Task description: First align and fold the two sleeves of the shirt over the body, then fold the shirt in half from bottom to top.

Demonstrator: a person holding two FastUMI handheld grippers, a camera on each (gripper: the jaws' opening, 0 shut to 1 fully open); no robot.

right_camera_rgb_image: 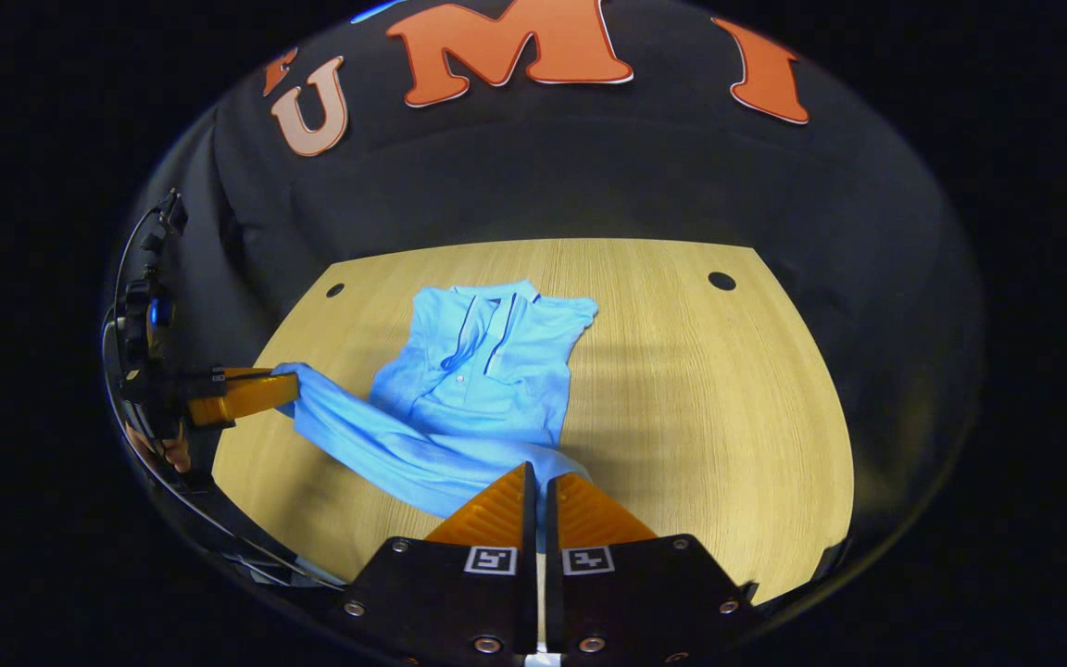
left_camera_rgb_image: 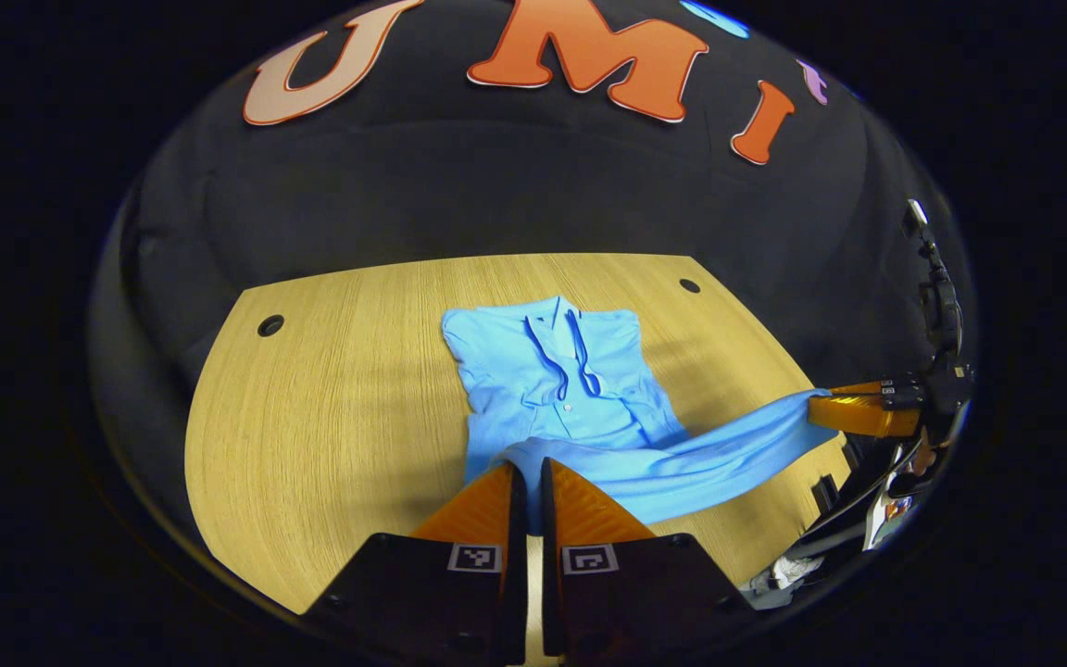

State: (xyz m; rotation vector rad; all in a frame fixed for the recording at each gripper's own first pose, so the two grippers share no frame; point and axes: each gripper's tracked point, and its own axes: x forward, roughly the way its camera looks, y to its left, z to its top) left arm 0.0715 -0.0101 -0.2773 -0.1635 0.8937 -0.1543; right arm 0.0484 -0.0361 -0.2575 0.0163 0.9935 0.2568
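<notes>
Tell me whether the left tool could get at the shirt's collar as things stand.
Probably not at once: the left tool is shut on the shirt hem. The collar lies uncovered on the table beyond, so the path looks free after letting go.

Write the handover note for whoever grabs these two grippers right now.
Left gripper: shut on the shirt's bottom hem.
Right gripper: shut on the hem at its other corner.
Shirt: collar end flat on the wooden table, both sleeves look folded over the body; the hem is lifted and stretched between the grippers.
Done: sleeve folds.
Left: carry the hem up to the collar, lay it flat, release.
</notes>
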